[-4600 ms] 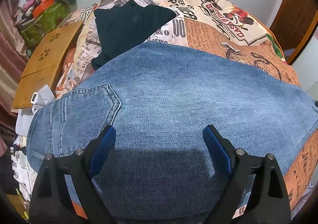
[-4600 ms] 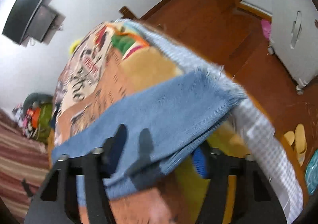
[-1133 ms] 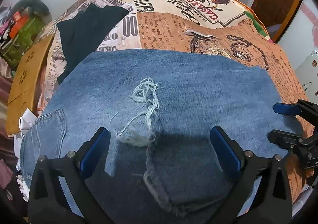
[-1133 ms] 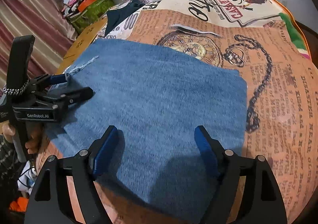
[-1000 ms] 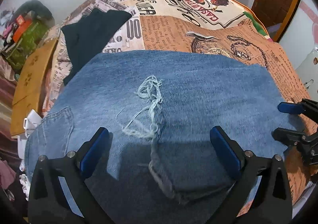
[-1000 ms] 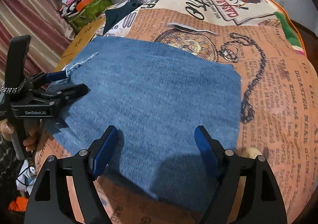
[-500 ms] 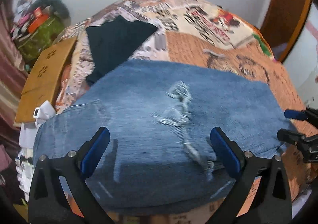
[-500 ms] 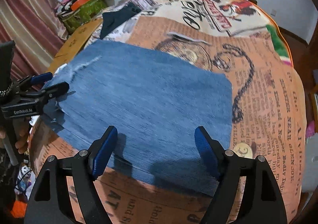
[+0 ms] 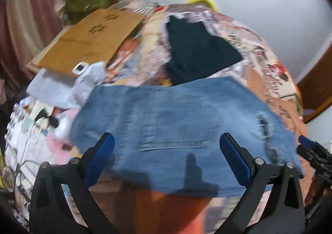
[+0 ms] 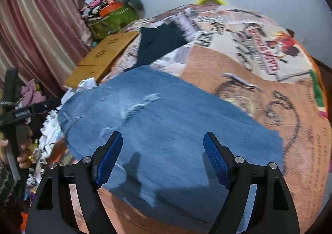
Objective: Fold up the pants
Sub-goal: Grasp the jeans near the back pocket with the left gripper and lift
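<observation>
Both grippers (jaws apart) pulled back — one jeans (image 10: 176, 134) folded.

Motion-blurred, evenly lit fisheye views

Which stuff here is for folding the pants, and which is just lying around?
For the job:
- folded blue denim jeans
- left claw, open
- right claw, open

Just lying about:
- dark navy folded cloth
- flat brown cardboard sheet
- green bag with orange box
- crumpled white paper
</observation>
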`<state>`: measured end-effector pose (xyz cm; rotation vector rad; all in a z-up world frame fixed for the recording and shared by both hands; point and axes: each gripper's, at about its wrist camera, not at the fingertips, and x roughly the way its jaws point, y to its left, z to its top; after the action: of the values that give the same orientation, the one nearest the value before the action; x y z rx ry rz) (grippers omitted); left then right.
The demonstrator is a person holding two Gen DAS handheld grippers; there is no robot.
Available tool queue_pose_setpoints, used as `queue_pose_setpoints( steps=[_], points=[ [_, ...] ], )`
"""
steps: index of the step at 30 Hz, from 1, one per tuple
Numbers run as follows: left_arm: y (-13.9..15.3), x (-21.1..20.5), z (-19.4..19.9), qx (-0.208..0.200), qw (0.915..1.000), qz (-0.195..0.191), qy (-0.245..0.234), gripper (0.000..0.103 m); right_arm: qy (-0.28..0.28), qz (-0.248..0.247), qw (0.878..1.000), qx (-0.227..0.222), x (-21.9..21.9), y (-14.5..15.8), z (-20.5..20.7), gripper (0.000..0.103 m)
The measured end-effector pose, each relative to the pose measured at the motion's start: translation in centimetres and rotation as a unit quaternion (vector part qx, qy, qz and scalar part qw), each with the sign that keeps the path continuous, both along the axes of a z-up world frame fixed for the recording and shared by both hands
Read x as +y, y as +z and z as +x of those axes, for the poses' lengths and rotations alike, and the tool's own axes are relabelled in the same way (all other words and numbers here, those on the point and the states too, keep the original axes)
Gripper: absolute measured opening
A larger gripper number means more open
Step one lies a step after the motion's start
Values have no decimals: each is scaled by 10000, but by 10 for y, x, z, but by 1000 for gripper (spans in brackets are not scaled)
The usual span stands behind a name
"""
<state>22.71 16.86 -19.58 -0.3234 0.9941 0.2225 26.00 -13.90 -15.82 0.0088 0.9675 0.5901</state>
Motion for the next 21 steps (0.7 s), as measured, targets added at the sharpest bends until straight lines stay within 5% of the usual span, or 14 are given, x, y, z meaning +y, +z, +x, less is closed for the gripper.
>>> queue_pose_setpoints(
  steps=[9, 12, 21],
  points=[
    [-49, 58, -34, 518, 9919, -1072, 443, 103, 371, 414, 9963, 660, 36, -30, -2, 73],
    [-65, 65, -41, 699, 9855, -1472, 463, 103, 313, 368, 9971, 580, 38, -30, -5, 75],
    [-107, 80, -44, 678, 9520, -2857, 866, 103, 425, 25, 9981, 452, 48, -29, -8, 75]
  ],
)
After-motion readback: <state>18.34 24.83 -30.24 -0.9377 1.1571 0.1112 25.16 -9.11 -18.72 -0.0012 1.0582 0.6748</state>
